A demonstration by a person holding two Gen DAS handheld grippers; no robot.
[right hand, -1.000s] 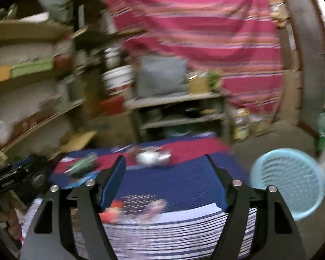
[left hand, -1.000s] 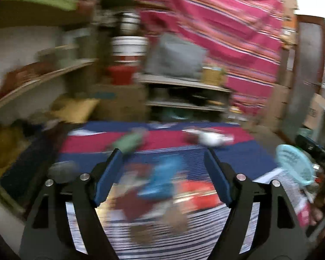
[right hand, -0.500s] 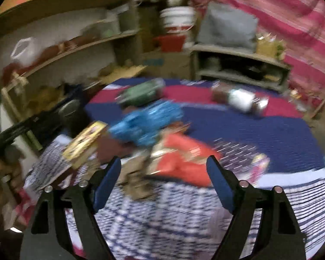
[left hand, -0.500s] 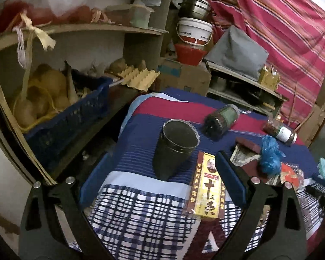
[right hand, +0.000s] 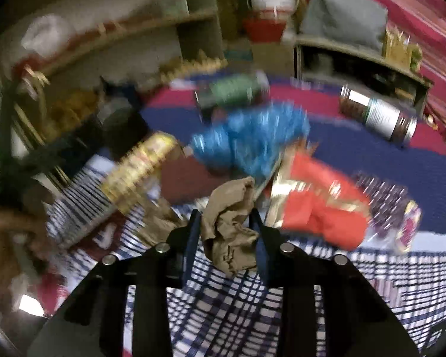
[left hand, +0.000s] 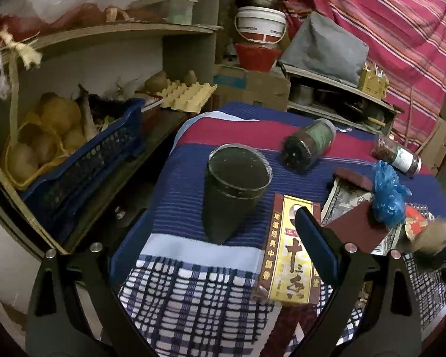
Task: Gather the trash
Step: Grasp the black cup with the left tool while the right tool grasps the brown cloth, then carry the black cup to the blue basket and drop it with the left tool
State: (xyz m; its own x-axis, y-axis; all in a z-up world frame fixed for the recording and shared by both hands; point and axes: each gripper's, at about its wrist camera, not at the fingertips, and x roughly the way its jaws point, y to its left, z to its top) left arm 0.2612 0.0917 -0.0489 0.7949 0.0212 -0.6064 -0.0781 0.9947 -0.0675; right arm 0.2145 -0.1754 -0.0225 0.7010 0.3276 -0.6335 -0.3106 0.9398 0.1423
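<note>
Across the tabletop (left hand: 211,154) a striped and checked cloth carries the clutter, with shelves at ten o'clock in the left wrist view. Left gripper (left hand: 223,238) hangs over the cloth with its jaws spread wide and nothing between them; a dark cup (left hand: 232,190) stands upright straight ahead at twelve o'clock. Just beside it at three o'clock lies a yellow and maroon box (left hand: 288,255), flat. Right gripper (right hand: 226,226) has its jaws closing on a crumpled brown paper wad (right hand: 232,232), the pads already against its sides. Beyond it at twelve o'clock sits a blue plastic bag (right hand: 252,142), at two o'clock a red wrapper (right hand: 321,208), blurred
</note>
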